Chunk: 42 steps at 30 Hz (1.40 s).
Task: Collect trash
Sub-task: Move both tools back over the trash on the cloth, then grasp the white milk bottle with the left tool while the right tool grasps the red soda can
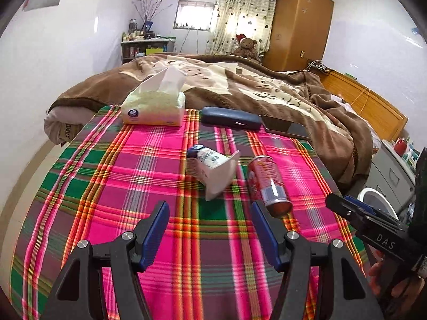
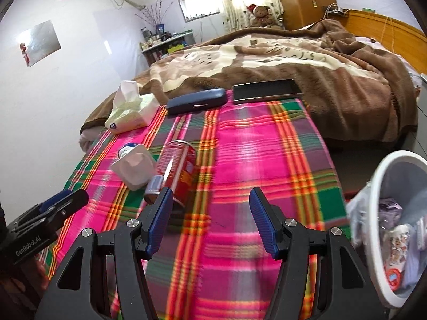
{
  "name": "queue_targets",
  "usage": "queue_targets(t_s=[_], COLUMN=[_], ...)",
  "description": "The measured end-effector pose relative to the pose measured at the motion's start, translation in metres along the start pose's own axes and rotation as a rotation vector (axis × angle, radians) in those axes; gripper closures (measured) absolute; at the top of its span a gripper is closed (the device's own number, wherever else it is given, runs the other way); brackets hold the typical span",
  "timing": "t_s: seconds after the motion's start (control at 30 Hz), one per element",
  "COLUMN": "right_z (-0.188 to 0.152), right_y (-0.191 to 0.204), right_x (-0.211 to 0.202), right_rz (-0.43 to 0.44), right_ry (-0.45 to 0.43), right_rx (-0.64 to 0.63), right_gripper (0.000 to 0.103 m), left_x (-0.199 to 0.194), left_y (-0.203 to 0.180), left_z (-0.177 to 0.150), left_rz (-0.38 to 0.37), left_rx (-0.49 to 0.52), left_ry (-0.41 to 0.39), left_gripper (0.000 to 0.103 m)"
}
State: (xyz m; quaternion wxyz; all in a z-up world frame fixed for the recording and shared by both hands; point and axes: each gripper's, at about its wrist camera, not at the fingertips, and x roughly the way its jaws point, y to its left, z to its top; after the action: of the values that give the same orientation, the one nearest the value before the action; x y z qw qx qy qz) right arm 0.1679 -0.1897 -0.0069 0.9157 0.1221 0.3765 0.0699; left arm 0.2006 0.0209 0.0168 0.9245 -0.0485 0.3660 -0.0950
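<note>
A red can [image 1: 268,184] [image 2: 176,169] lies on its side on the pink and green plaid blanket [image 1: 160,160] [image 2: 261,149]. Left of it lies a crushed white carton [image 1: 213,170] [image 2: 134,169] with a blue-capped white tube [image 1: 204,156] on it. My left gripper [image 1: 209,217] stands open over the blanket, just short of the carton and can, nothing between its fingers. My right gripper [image 2: 210,205] is open too, empty, with its left finger [image 2: 160,218] close beside the can. A white bin [image 2: 395,229] with trash inside stands at the bed's right.
A tissue pack [image 1: 153,104] [image 2: 130,112], a dark blue case [image 1: 230,117] [image 2: 197,100] and a phone [image 2: 267,90] lie at the plaid blanket's far edge. Behind them a rumpled brown blanket [image 1: 267,85] covers the bed. A wall runs along the left.
</note>
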Motion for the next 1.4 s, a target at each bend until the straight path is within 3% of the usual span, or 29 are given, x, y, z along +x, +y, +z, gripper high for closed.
queue_targets(t_s=[0.6,1.07,1.23,1.33,1.4], right_z=[0.016,0.017,0.017,0.018,0.019], right_y=[0.027,0.029,0.027,0.023,0.020], right_x=[0.057,0.061,0.059,0.059,0.058], right_rz=[0.076,0.060,0.046,0.033,0.028], right_ry=[0.129,0.128,0.124,0.115,0.112], right_rx=[-0.022,-0.067,-0.084,-0.084,-0.078], right_gripper=[0.041,0.047,0.047,0.047,0.047], left_x=[0.075,0.086,0.080,0.075,0.076], left_y=[0.019,0.041,0.043,0.033,0.029], left_z=[0.023,0.030,0.028,0.027,0.029], left_rz=[-0.001,0.099,-0.007,-0.041,-0.065], left_rx=[0.033,0.028,-0.008,0.014,0.011], left_ry=[0.115,0.117,0.112,0.087,0.078], left_gripper=[0.039,0.039,0.039,0.029,0.028])
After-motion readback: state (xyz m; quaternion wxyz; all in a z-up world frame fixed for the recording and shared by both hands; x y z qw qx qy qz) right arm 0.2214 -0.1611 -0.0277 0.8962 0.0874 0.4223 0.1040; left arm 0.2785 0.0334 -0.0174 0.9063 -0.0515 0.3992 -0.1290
